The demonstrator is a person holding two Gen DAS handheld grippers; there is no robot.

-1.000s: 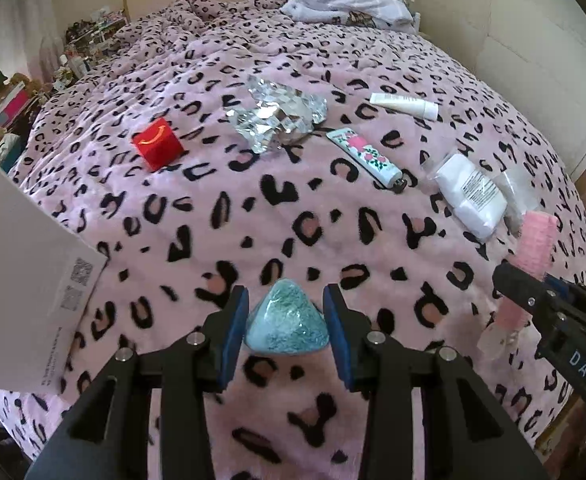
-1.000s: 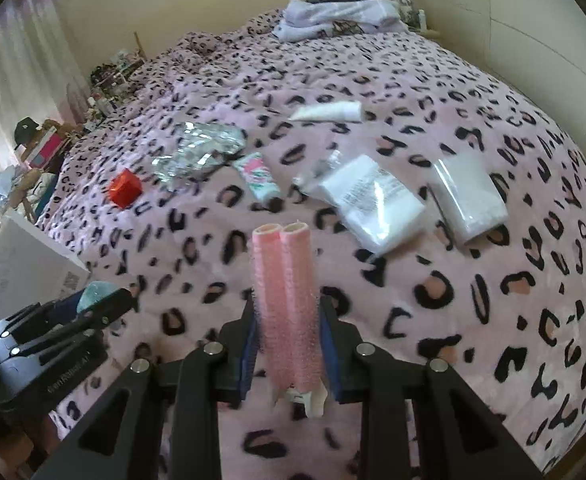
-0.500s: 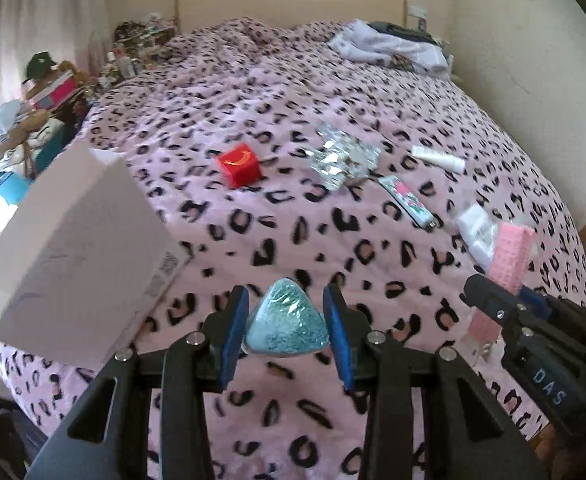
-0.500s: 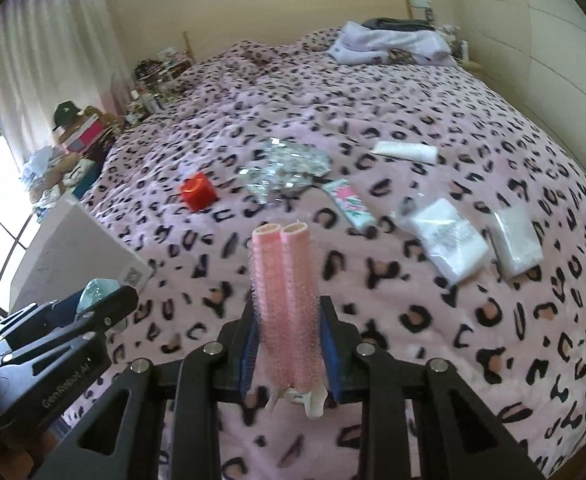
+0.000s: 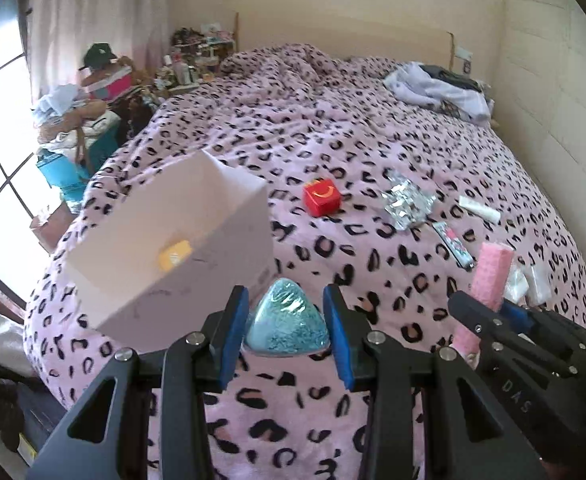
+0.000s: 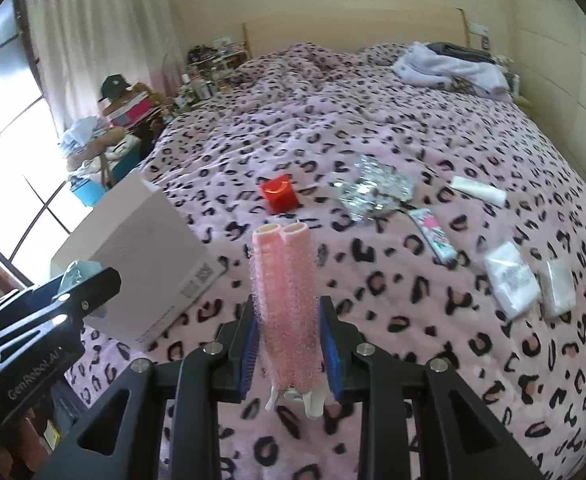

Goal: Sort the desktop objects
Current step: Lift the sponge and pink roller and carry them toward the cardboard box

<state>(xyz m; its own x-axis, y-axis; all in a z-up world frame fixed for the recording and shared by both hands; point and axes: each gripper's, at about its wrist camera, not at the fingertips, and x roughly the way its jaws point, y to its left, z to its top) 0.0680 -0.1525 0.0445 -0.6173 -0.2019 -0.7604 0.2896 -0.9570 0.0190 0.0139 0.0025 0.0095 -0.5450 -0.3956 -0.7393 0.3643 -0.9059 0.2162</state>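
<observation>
We see the left claw (image 5: 287, 320) closed on a teal triangular pouch (image 5: 287, 322), its blue pads pressing both sides of it, held above the near edge of the bed (image 5: 333, 128) with its pink leopard-print blanket. Just left and beyond the pouch stands an open white box (image 5: 197, 252) on the bed; a small yellow item (image 5: 175, 254) lies inside it.

The right claw (image 6: 289, 344) grips a pair of pink hair rollers (image 6: 287, 304) upright between its pads, with a white clip (image 6: 305, 402) showing beneath them. In the left wrist view the same rollers (image 5: 489, 276) stand at the near right.

Farther out on the blanket we see a red carton (image 5: 321, 197) near the middle, a crumpled foil wrapper (image 5: 407, 205) to its right, then a white tube (image 5: 479, 209) farther right. A floral-printed tube (image 6: 433, 234) lies nearer than the foil, and two clear plastic packets (image 6: 511, 278) rest side by side at the right. A heap of pale clothing (image 6: 453, 66) sits at the far right of the bed.
</observation>
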